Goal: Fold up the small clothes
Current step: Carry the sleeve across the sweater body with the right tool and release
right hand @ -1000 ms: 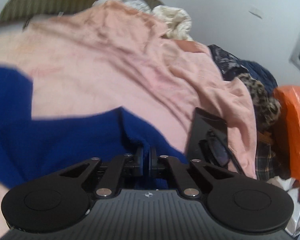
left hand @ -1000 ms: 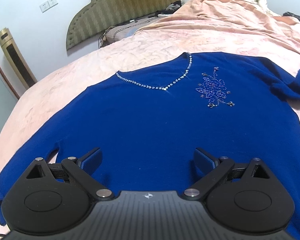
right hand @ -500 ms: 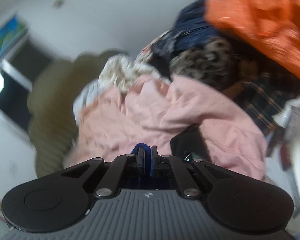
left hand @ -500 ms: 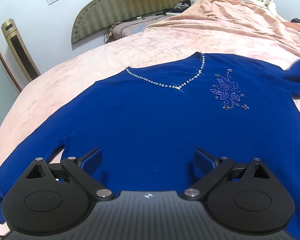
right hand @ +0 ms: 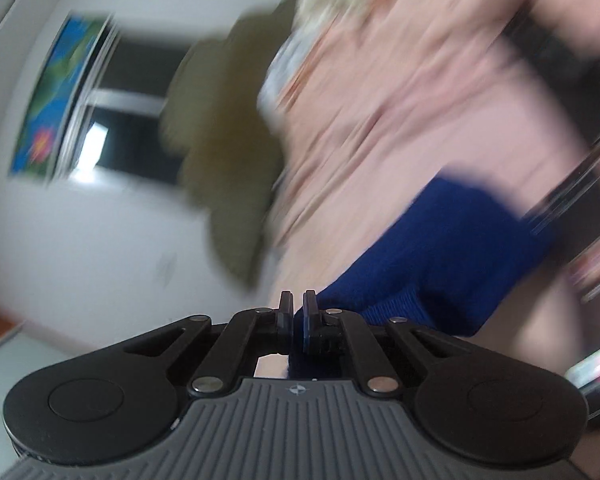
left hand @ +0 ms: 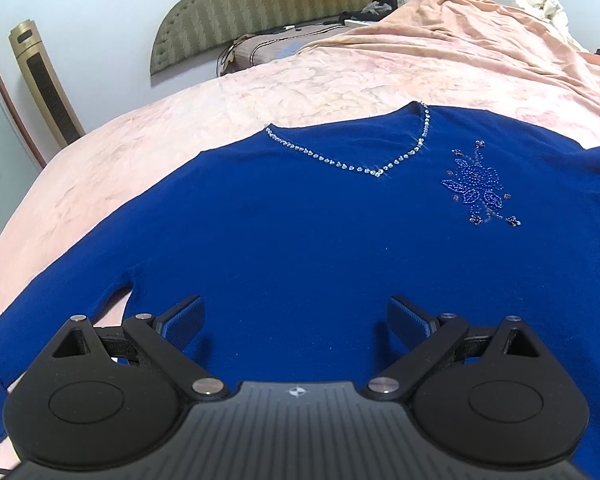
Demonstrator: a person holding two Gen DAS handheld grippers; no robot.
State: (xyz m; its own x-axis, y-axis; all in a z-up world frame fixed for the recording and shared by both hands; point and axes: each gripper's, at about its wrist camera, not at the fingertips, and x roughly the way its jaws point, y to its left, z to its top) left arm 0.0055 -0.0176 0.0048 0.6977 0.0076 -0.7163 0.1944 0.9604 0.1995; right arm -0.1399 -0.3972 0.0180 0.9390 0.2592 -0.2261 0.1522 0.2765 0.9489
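Sweater (left hand: 300,240) lies flat, front up, on the bed (left hand: 220,112), just ahead of the left hand-held gripper (left hand: 296,320), whose fingers stand wide apart and hold nothing. The right hand-held gripper (right hand: 298,312) is clamped on the blue sleeve (right hand: 440,248); its view is blurred. I judge the sleeve should be carried across the chest, low and taut, then released flat. Beyond the neckline the bed offers free room.

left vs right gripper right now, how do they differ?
The left gripper is open, fingers wide apart; the right gripper is shut on the blue sweater. The left holds nothing and points over the sweater's flat body; the right pinches a lifted part of it. Left view is sharp, right view motion-blurred. Both have the same black build.
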